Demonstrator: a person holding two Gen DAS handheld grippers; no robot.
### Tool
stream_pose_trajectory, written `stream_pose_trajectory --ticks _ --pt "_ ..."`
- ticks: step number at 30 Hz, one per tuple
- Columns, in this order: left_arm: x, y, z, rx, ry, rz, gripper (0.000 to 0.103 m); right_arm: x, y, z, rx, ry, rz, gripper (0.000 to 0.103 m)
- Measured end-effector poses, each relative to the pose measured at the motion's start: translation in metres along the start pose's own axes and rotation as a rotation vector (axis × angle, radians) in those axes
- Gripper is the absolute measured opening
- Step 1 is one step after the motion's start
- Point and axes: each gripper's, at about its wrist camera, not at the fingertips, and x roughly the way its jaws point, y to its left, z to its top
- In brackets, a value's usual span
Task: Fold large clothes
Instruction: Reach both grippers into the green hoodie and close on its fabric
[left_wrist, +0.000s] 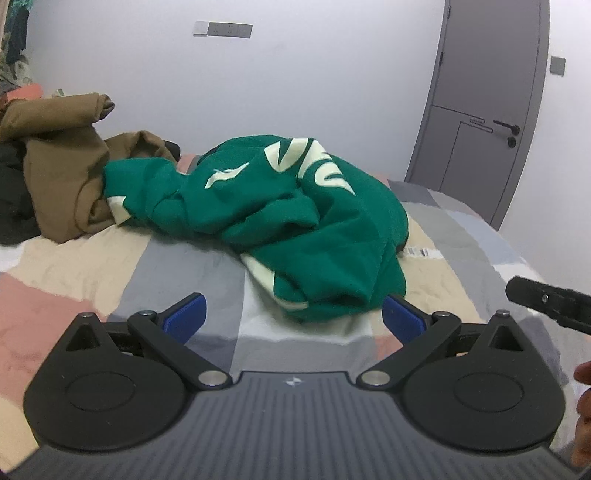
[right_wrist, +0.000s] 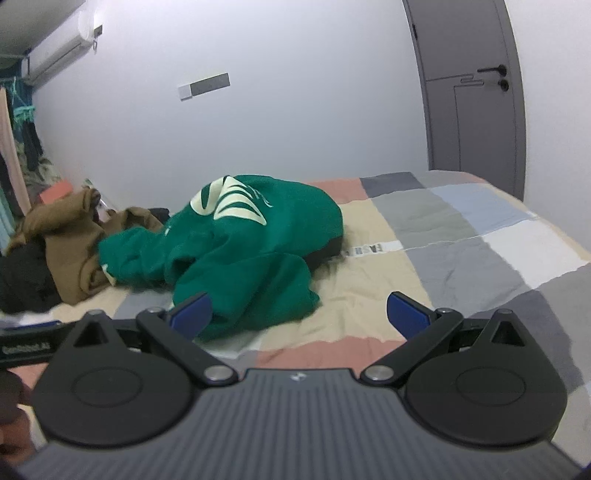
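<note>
**Green sweatshirt heaped on the bed, both grippers empty**

Patchwork bedspread (left_wrist: 92, 266) in grey, beige and pink blocks covers the whole bed, white wall and a grey door (left_wrist: 491, 110) behind it. Sitting mid-bed is the green sweatshirt (left_wrist: 295, 221), crumpled into a mound with big cream lettering on top and cream trim poking out near the front edge. Only the right wrist view catches the air conditioner (right_wrist: 55, 48) up on the wall, plus printed text on a white strip of the bedspread. Brown garment (left_wrist: 62, 173) is piled against the sweatshirt's left side, dark clothes beside it. Left gripper (left_wrist: 295, 317) hangs just short of the sweatshirt's near edge, jaws spread wide, holding nothing. Right gripper (right_wrist: 299, 314) is the same, wide and empty.
</note>
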Motion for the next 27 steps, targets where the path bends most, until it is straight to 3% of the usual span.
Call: stream_pose_trajectory --ticks 7,13,20,27 --pt "0.047 0.019 0.032 -0.058 0.020 -0.038 0.103 0.048 -0.006 0.043 0.072 0.036 0.060 0.101" --pt "0.104 0.038 0.044 -0.090 0.090 -0.084 0.103 0.105 0.003 0.064 0.098 0.089 0.078 0.101" --pt "0.160 0.054 0.025 -0.057 0.177 -0.198 0.103 0.188 -0.009 0.042 0.159 0.166 0.108 0.101" --pt "0.203 0.059 0.014 -0.171 0.247 -0.325 0.103 0.244 -0.033 0.017 0.258 0.207 0.214 0.101"
